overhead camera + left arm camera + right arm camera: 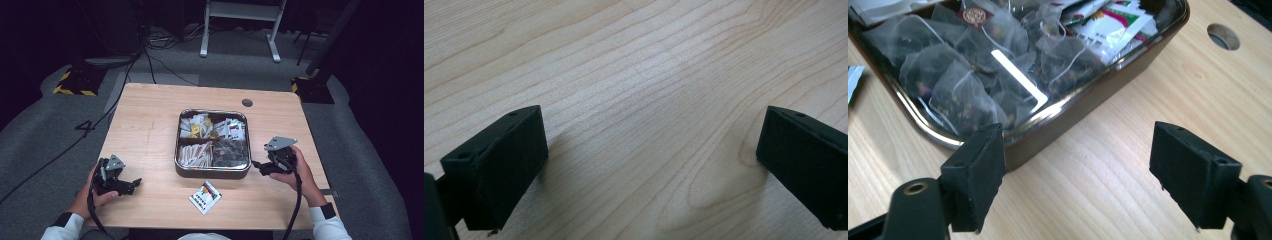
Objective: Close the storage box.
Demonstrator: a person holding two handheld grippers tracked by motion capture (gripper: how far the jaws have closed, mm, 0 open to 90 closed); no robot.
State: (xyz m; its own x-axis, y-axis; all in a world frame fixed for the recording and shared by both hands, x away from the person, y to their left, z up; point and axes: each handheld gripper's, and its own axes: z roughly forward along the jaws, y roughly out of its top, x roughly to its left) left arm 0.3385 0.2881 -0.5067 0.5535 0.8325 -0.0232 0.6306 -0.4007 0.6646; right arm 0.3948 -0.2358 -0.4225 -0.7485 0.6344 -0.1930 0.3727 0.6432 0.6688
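A metal tin [212, 172] with four compartments sits in the middle of the wooden table [145, 120]. It holds sachets, paper sticks and dark pyramid tea bags [973, 65]. One loose printed sachet [205, 197] lies in front of the tin. My left gripper [134, 185] rests low at the table's front left, open, with bare wood between its jaws [649, 150]. My right gripper [256, 167] is just right of the tin, open, its jaws pointing at the tin's wall [1073, 120] by the tea bag compartment.
A round cable hole [247, 103] is in the table behind the tin. Cables and a white frame's legs [240, 30] stand on the grey floor beyond the far edge. Bare wood lies left of the tin and along the front.
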